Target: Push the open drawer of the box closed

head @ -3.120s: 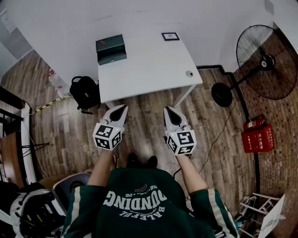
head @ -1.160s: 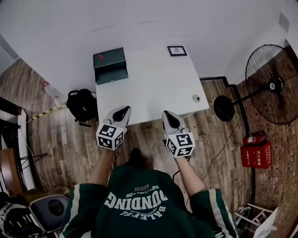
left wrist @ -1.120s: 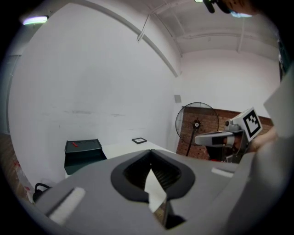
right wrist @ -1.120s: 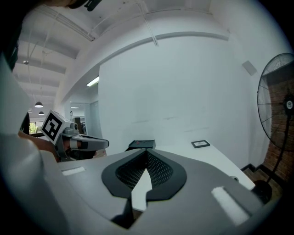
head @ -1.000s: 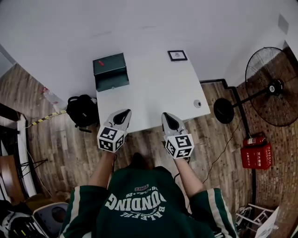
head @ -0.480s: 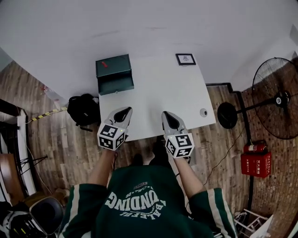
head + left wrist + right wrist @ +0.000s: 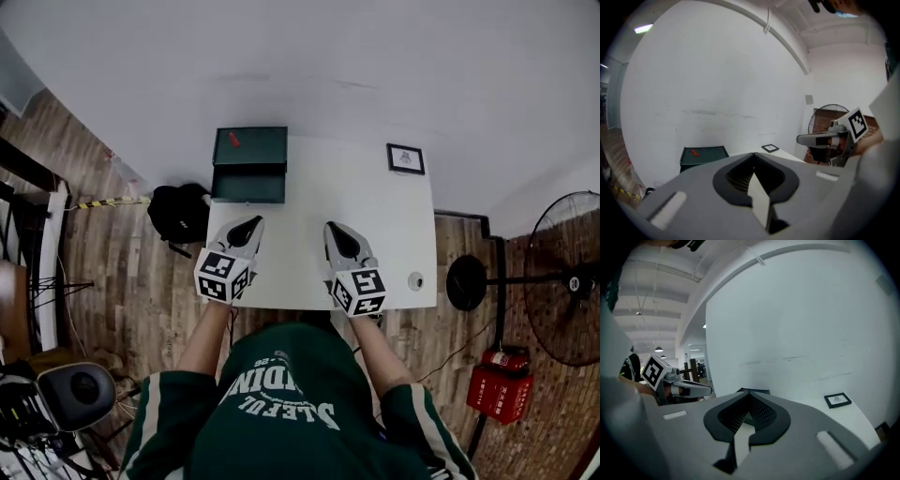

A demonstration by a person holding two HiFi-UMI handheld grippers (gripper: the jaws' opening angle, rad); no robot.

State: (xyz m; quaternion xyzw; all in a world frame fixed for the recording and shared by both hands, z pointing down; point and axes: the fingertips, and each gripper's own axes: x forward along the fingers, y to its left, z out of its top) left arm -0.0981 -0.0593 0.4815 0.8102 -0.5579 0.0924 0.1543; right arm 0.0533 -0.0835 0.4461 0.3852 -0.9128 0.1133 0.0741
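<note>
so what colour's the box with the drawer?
The box is dark green; head view shows it best.

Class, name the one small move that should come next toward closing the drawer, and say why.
Probably carry the left gripper forward toward the open drawer of the green box. Its shut jaws hang over the near edge of the table, in line with the drawer but short of it.

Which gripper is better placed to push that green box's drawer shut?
Probably left. The left gripper sits almost straight in front of the open drawer; the right gripper is off to its side.
</note>
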